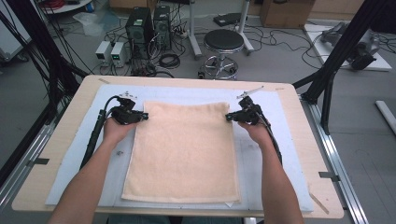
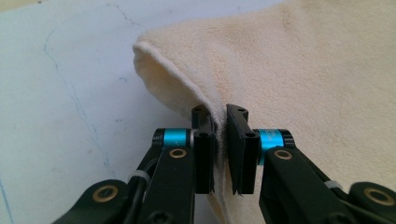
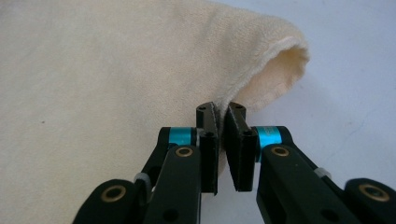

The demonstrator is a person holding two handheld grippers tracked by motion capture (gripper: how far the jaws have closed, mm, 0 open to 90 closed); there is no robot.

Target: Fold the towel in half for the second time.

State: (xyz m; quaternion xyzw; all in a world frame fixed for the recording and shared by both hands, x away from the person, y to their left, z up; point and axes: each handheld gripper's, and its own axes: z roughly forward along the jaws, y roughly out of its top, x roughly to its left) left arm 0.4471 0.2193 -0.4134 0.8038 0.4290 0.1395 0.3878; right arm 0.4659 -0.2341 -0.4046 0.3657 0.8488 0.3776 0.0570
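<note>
— Towel (image 1: 182, 149) first: where does it lie?

— Flat on the pale blue mat (image 1: 271, 154) in the middle of the wooden table (image 1: 70, 135), cream-coloured, its long side running from six o'clock to twelve. Its far corners sit at about eleven and one o'clock from the table's centre.

— And the tools?

— The left gripper (image 1: 140, 116) is at the eleven o'clock corner, the right gripper (image 1: 231, 116) at the one o'clock corner. Each has its jaws pinched on the towel's side hem.

— How sure is that from above?

— Not very; in the high view the jaw tips are small and dark, and the hands cover much of each tool. The left gripper view settles it: the left gripper (image 2: 220, 149) squeezes a raised fold of hem between its pads. The right gripper view shows the right gripper (image 3: 223, 147) doing the same.

— What stays hidden?

— The cloth below the pads, behind the black jaws. Each lifted corner curls over, so its underside is in shadow; it looks like two layers there, though I cannot be certain. The near hem at six o'clock is soft and hard to read.
</note>
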